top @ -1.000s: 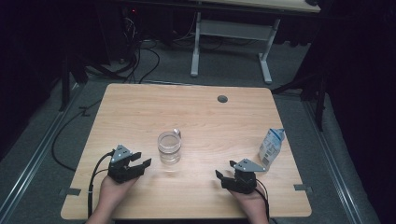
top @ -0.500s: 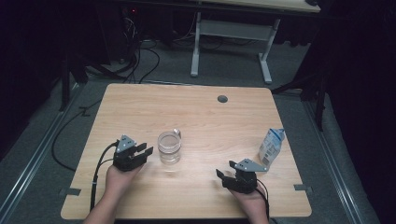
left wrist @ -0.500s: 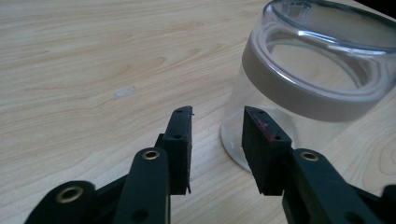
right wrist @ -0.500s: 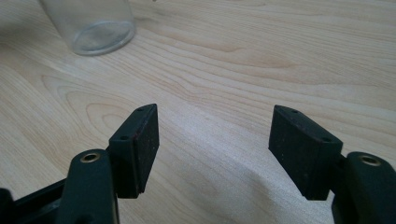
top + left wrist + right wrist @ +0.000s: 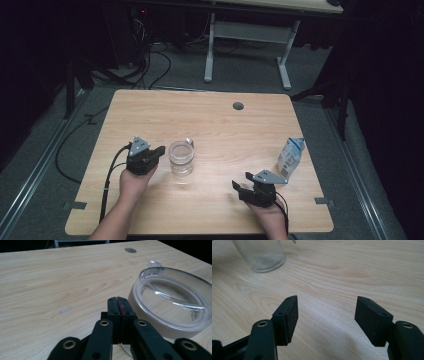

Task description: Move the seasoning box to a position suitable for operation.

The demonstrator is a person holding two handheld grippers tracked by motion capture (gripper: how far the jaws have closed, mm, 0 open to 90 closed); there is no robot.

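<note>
Now the left claw (image 5: 159, 151), jaws pressed together, sits just beside the glass (image 5: 181, 158) on its right; the right claw (image 5: 241, 182) stands spread, empty.

Left gripper (image 5: 159, 150) closed — right gripper (image 5: 241, 182) agape

Room is dark all round; light falls from above onto the table (image 5: 210, 120) only, w/ floor and far desk nearly black. High view is soft, low detail, slightly grainy. Gripper views are brighter, w/ warm wood tones. Glass cup (image 5: 172, 300) shows white glare along its rim (its near edge blurs). Jaws at bottom of both gripper views are out of focus, throwing soft shadows.
</note>
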